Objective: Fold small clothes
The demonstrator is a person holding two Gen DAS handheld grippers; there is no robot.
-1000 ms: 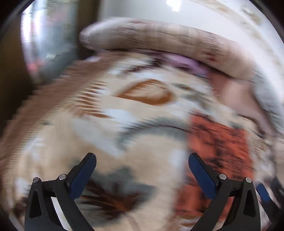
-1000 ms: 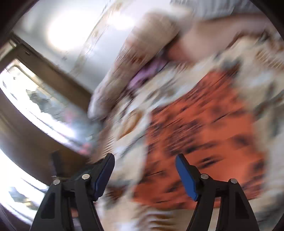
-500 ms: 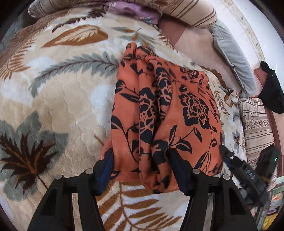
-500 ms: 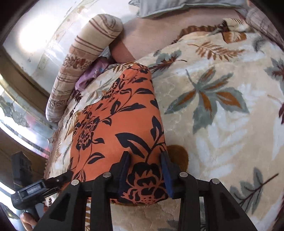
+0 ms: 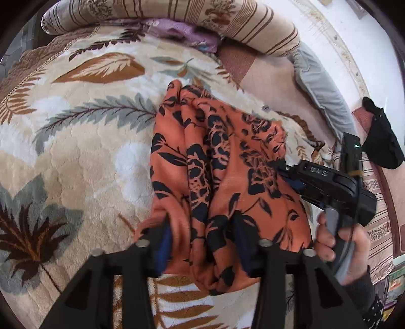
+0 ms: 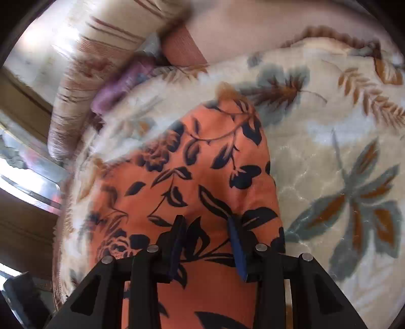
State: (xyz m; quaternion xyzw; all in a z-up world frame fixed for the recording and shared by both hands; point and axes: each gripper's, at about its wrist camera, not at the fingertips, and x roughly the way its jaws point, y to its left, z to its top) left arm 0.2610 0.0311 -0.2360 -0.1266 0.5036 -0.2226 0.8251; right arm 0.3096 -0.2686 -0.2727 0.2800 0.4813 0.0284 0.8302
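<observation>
**Both grippers pinched the near edge of the orange garment on the bed**

Plush cream bedding, a leaf-patterned blanket (image 5: pixel 76 157), covered the bed and served as the folding surface; a striped bolster (image 5: pixel 177 17) lay along its far side with a purple cloth (image 5: pixel 182 33) tucked just beneath it, and a grey pillow (image 5: pixel 321 83) sat off to the right.

The orange floral garment (image 5: pixel 227 157) lay bunched lengthwise on the blanket, several soft ridges running away from the cameras.

To do this step well, both near corners probably needed lifting together and carrying toward the far end at the same height, so the hem stayed level and the ridges were drawn out rather than folded in. The fabric looked thin and slippery, so a deep bite seemed safer than a fingertip pinch.

The left gripper (image 5: pixel 202 243) was partly closed, its blue pads pressed into a thick gathered bundle of the near edge. The right gripper (image 6: pixel 207 243) stood narrower, with a fold of the same garment (image 6: pixel 202 177) caught between its fingers; from the left wrist view its black body (image 5: pixel 326 182) reached in over the cloth's right side, held by the person's right hand (image 5: pixel 341 243).
</observation>
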